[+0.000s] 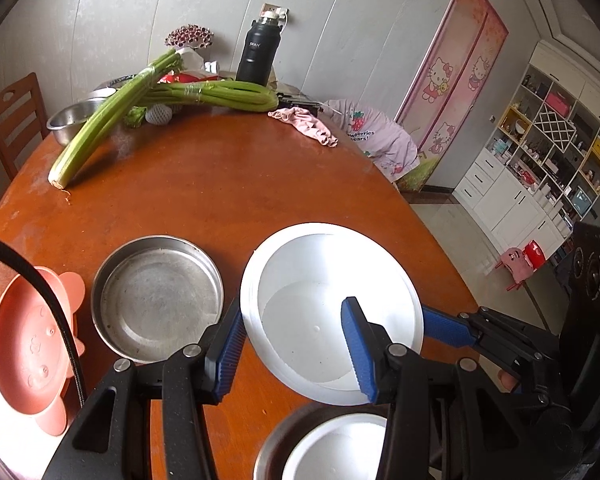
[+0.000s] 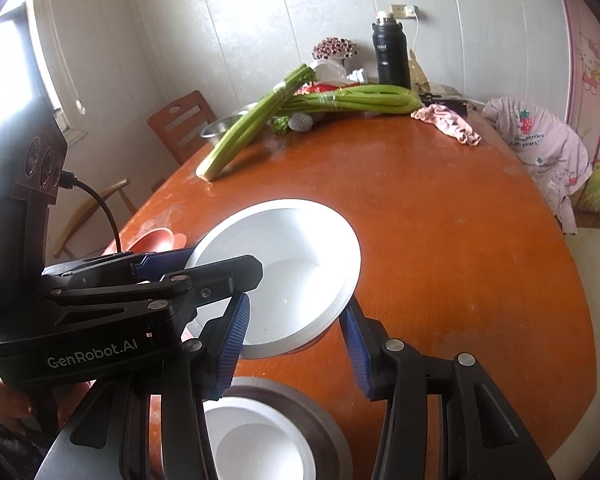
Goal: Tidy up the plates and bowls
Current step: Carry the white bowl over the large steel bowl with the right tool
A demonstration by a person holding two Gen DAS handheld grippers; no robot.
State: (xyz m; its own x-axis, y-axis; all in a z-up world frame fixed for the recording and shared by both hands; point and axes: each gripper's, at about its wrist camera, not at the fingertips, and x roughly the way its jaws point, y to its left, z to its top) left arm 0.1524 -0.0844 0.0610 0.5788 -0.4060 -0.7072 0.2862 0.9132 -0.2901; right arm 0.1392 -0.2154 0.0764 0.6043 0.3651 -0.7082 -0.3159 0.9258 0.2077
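While both hand-held grippers close in on the white plate, nothing is gripped yet.

Going left to right in the left wrist view: a pink bowl (image 1: 32, 344) lies at 9 o'clock on the table (image 1: 228, 184), a steel pan (image 1: 158, 298) just beside it, then the white plate (image 1: 324, 304) at 4 o'clock, and a smaller white bowl in a steel dish (image 1: 332, 444) at 6 o'clock. The left hand-held gripper (image 1: 292, 344) is spread wide, one finger outside the plate's left rim and the other over its inside. The right hand-held gripper (image 2: 296, 344) is also wide, straddling the near rim. My worry is that two tools on one smooth, glossy plate could push against each other, so the plate may slide, tip off the rim, or knock the bowl below.
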